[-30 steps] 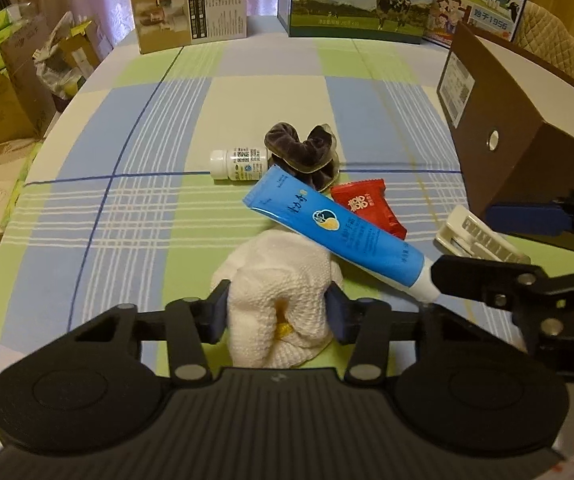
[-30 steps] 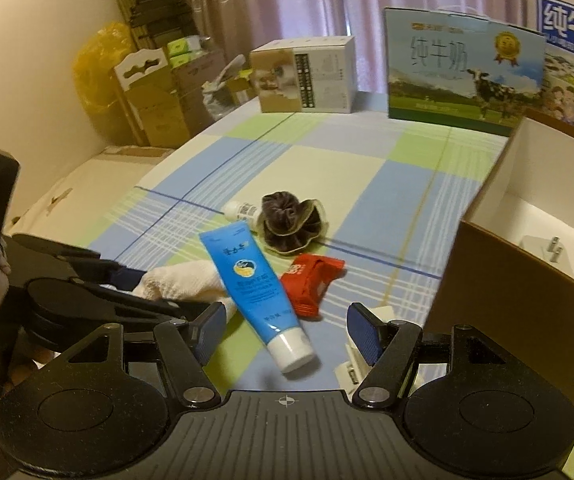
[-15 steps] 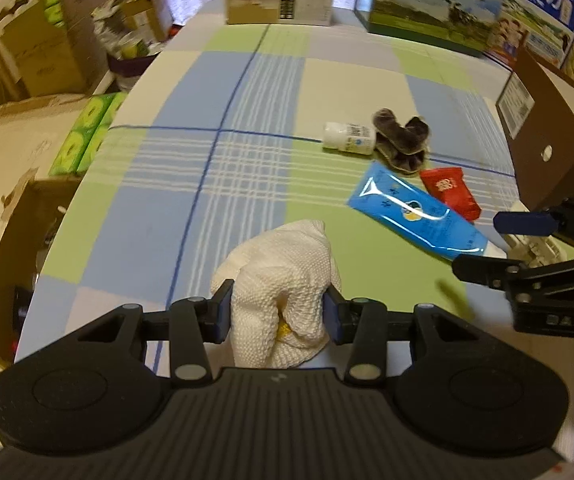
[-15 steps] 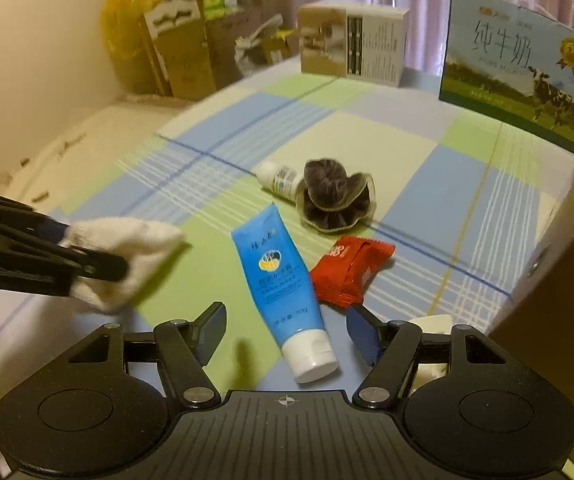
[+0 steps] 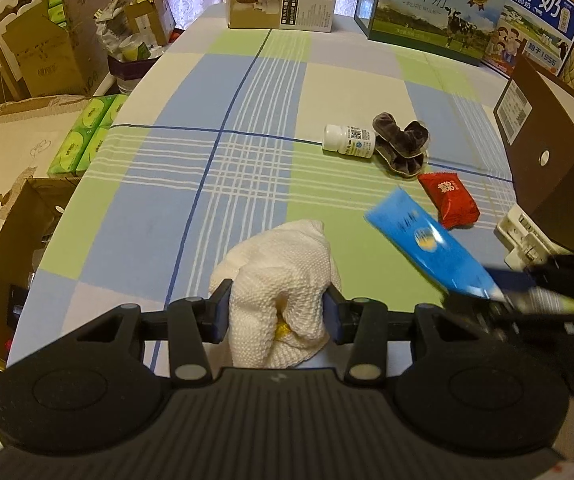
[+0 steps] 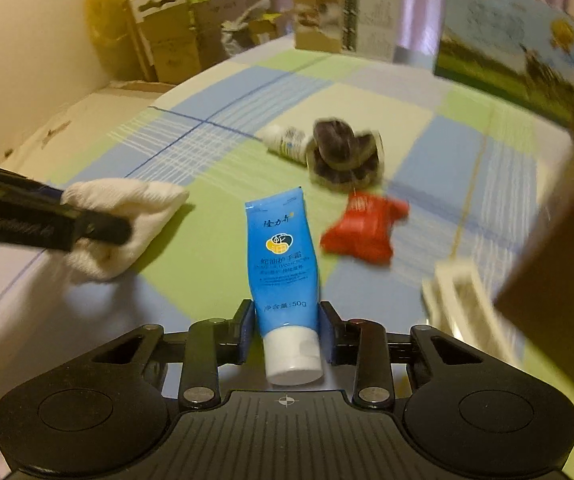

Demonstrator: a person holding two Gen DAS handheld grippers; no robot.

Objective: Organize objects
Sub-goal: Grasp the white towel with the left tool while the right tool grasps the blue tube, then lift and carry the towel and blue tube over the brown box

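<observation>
Two items are gripped above the checked tablecloth [image 5: 247,168], the blue tube [image 6: 283,256] clamped near its cap by the right gripper [image 6: 287,332] and the white cloth [image 5: 279,280] pinched in the left gripper [image 5: 277,312], so carry each level to the brown box [image 5: 547,160], clearing its wall before releasing.

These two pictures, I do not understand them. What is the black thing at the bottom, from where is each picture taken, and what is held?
Each black shape is a hand-held gripper with a camera looking along its two fingers; a person carries one in each hand. In the left camera's picture the left gripper squeezes a white cloth. In the right camera's picture the right gripper grips a blue tube. On the checked tablecloth lie a small bottle, a dark scrunchie, a red packet and a brown box.
</observation>
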